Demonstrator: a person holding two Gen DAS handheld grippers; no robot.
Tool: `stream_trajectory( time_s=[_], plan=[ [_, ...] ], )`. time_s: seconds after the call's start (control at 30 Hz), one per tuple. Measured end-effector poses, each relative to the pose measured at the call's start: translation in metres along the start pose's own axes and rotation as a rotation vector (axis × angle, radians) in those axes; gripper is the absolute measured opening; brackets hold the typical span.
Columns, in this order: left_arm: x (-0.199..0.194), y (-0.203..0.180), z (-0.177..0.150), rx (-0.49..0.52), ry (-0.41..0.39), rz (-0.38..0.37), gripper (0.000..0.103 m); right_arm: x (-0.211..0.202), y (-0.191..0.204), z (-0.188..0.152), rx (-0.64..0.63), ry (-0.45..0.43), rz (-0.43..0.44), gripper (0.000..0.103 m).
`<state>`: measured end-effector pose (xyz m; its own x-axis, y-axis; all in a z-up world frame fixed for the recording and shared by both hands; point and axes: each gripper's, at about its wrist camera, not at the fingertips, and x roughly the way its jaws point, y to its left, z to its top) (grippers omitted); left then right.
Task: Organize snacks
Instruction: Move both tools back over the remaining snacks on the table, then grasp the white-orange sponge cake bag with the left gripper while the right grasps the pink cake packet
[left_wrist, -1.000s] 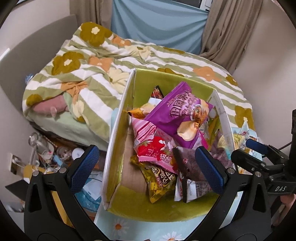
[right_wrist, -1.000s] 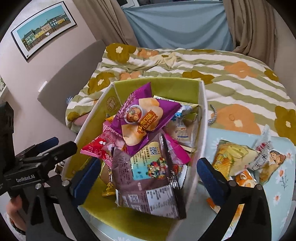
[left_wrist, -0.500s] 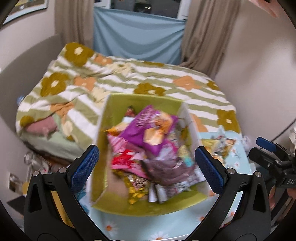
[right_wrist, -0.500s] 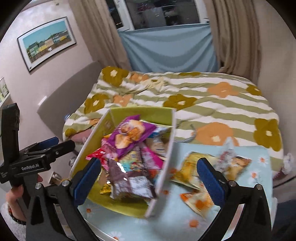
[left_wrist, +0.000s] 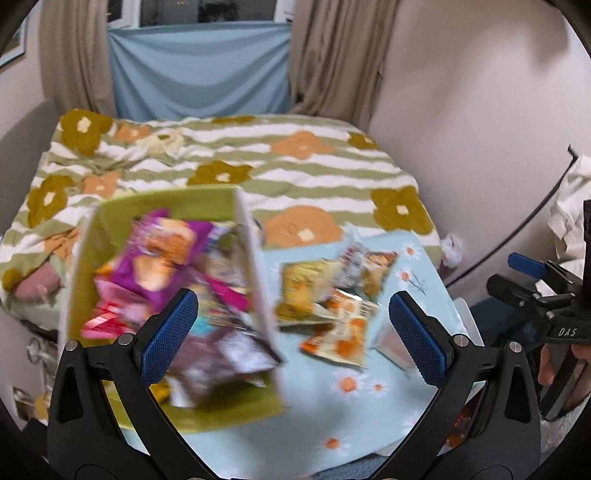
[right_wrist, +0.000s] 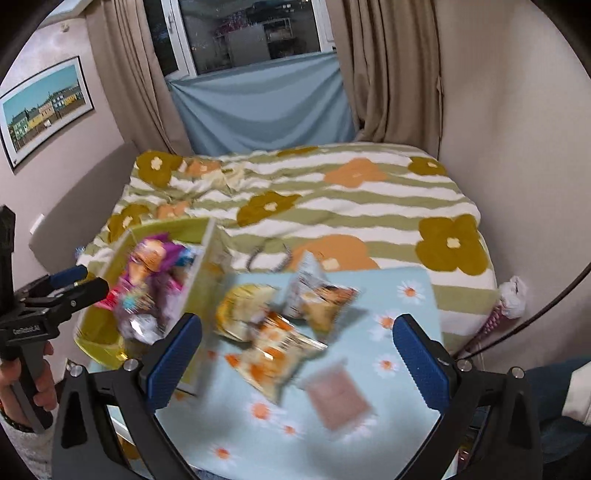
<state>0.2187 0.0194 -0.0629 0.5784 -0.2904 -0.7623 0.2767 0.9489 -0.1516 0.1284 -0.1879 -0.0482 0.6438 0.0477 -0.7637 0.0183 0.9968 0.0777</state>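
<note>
A green box (left_wrist: 155, 206) (right_wrist: 99, 336) with white walls stands on the left of a light-blue flowered table (left_wrist: 369, 406) (right_wrist: 332, 443), piled with snack bags; a purple bag (left_wrist: 162, 254) (right_wrist: 155, 258) lies on top. Loose on the table to its right lie a yellow bag (left_wrist: 299, 291) (right_wrist: 240, 306), an orange-and-white bag (left_wrist: 343, 332) (right_wrist: 273, 347), a silver-and-orange bag (left_wrist: 369, 262) (right_wrist: 317, 295) and a small pink packet (right_wrist: 336, 395). My left gripper (left_wrist: 293, 336) hangs open above the box's right wall. My right gripper (right_wrist: 297, 354) is open and empty above the loose bags. Both views are blurred.
Behind the table is a bed with a striped, flowered cover (left_wrist: 258, 166) (right_wrist: 332, 199). Curtains (right_wrist: 388, 66) and a blue cloth (right_wrist: 266, 107) hang at the back. A wall (left_wrist: 480, 92) closes the right side. Clutter lies on the floor at left (left_wrist: 33, 354).
Both grippers have pulled up and back from the box and swung right, so the table and loose bags now show. Both stayed open and empty.
</note>
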Motion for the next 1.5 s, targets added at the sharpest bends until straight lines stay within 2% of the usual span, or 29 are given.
stream_trajectory(
  time_s=[0.2, 0.3, 0.43, 0.67, 0.87, 1.0, 1.2, 1.27, 1.3, 1.4, 1.5],
  plan=[
    [0.054, -0.062, -0.029, 0.017, 0.106, 0.036, 0.103, 0.022, -0.045, -0.026, -0.062, 0.1, 0.033, 0.103],
    [0.08, -0.076, -0.043, 0.021, 0.158, 0.061, 0.103, 0.037, -0.065, -0.042, -0.095, 0.146, 0.074, 0.103],
    [0.113, -0.088, -0.059, 0.032, 0.174, 0.088, 0.103, 0.062, -0.079, -0.064, -0.148, 0.193, 0.123, 0.103],
    [0.166, -0.09, -0.073, 0.063, 0.2, 0.15, 0.103, 0.112, -0.069, -0.109, -0.292, 0.26, 0.182, 0.103],
    [0.19, -0.088, -0.08, 0.073, 0.227, 0.135, 0.103, 0.143, -0.048, -0.127, -0.38, 0.267, 0.17, 0.1],
    [0.2, -0.09, -0.083, 0.093, 0.224, 0.13, 0.103, 0.156, -0.044, -0.13, -0.379, 0.266, 0.178, 0.096],
    [0.213, -0.093, -0.084, 0.102, 0.223, 0.123, 0.097, 0.162, -0.047, -0.128, -0.375, 0.271, 0.174, 0.09],
    [0.217, -0.093, -0.085, 0.098, 0.229, 0.128, 0.089, 0.163, -0.047, -0.127, -0.381, 0.275, 0.174, 0.089],
    [0.219, -0.093, -0.085, 0.1, 0.237, 0.131, 0.077, 0.163, -0.045, -0.128, -0.387, 0.278, 0.173, 0.087],
    [0.221, -0.094, -0.085, 0.111, 0.246, 0.132, 0.068, 0.165, -0.044, -0.13, -0.408, 0.288, 0.172, 0.083],
    [0.218, -0.097, -0.087, 0.116, 0.253, 0.129, 0.065, 0.166, -0.041, -0.138, -0.42, 0.296, 0.168, 0.078]
  ],
)
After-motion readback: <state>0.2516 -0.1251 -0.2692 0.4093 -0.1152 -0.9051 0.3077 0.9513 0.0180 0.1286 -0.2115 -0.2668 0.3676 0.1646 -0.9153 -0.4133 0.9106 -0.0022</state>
